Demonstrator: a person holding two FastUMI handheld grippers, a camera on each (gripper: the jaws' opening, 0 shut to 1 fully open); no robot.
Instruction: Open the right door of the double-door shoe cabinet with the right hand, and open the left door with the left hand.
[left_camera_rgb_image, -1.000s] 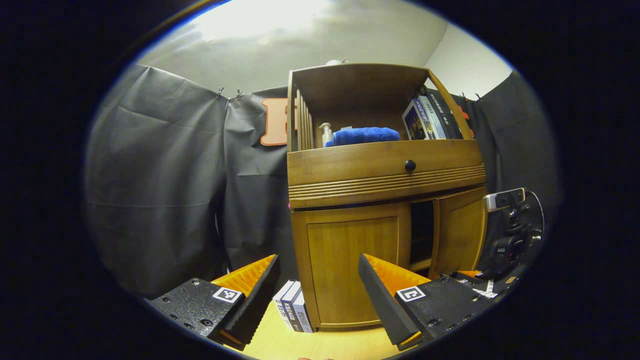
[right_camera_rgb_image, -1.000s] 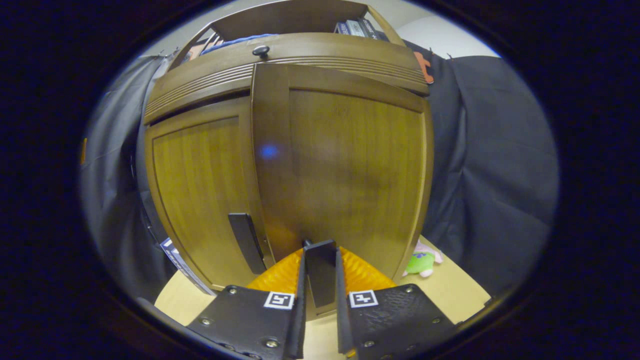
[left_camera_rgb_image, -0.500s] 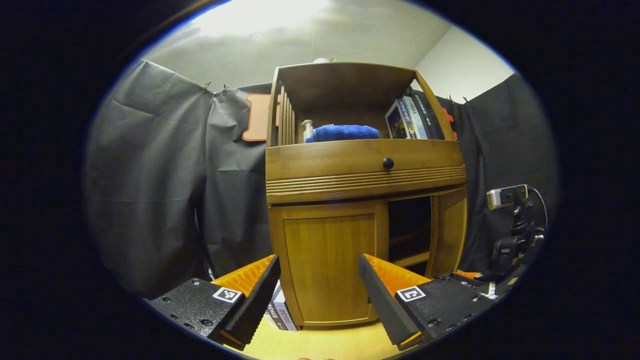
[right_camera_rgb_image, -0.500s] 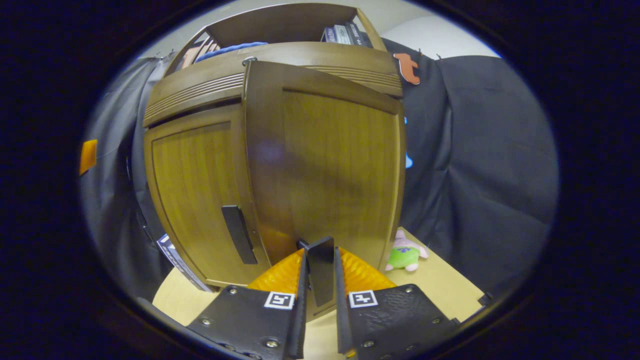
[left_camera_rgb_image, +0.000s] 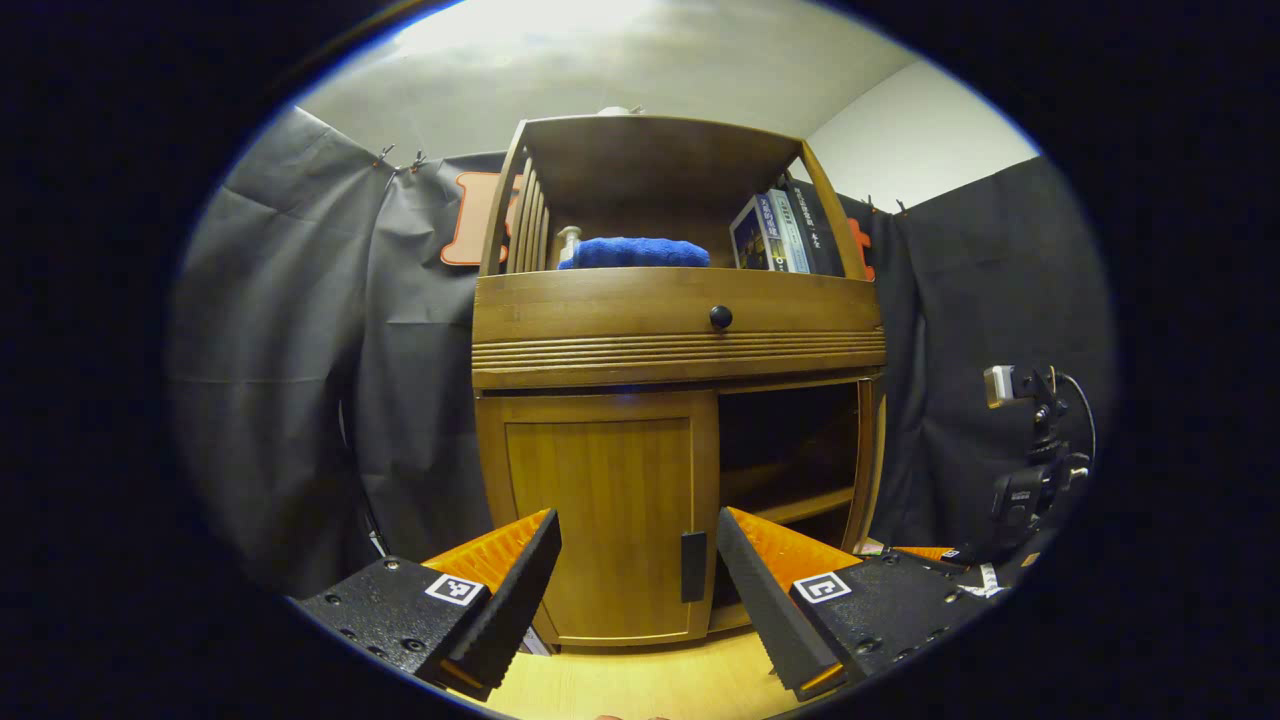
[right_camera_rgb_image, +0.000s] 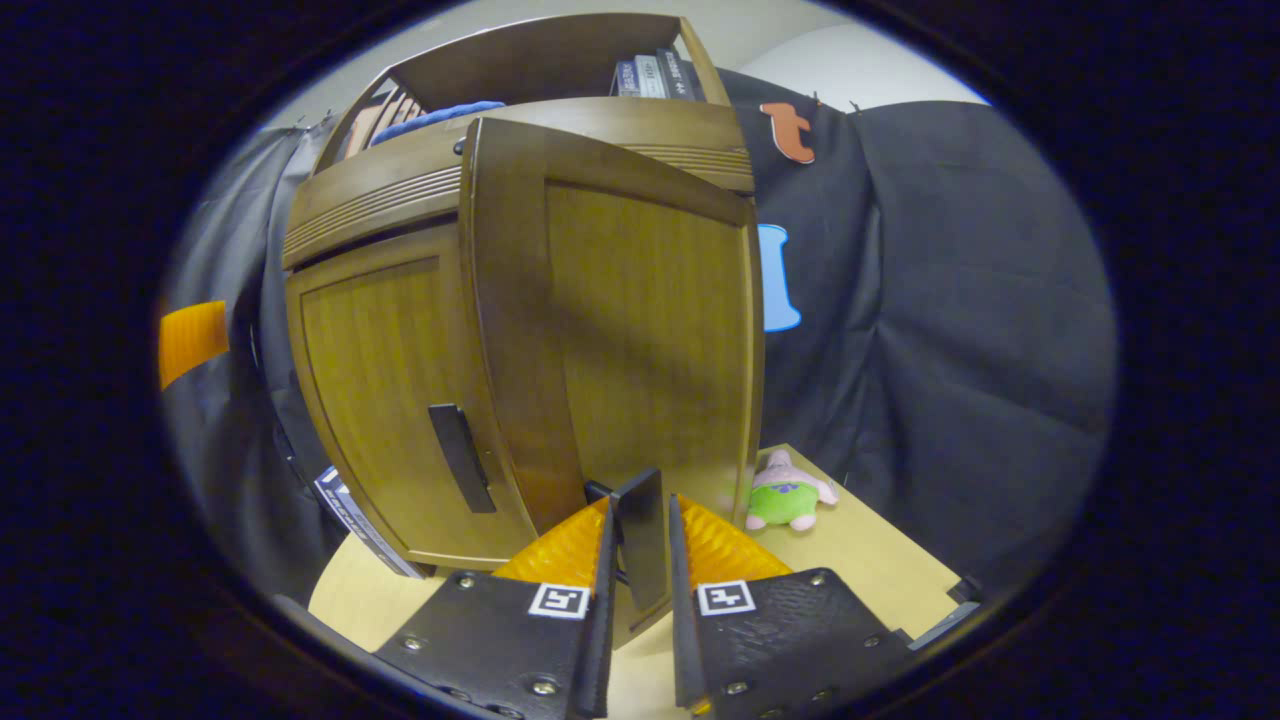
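The double-door shoe cabinet (left_camera_rgb_image: 680, 330) is standing on a pale wooden floor (left_camera_rgb_image: 640, 685) against the booth wall. Its right door (right_camera_rgb_image: 640, 330) is standing swung out, and the right gripper (right_camera_rgb_image: 640, 540) is clamping that door's dark handle (right_camera_rgb_image: 641, 535) between both fingers. To finish well, the pull should probably be following the hinge's arc. The left door (left_camera_rgb_image: 600, 515) is sitting closed; the left gripper (left_camera_rgb_image: 640, 575), jaws apart, is facing its handle (left_camera_rgb_image: 693, 567), not touching it.
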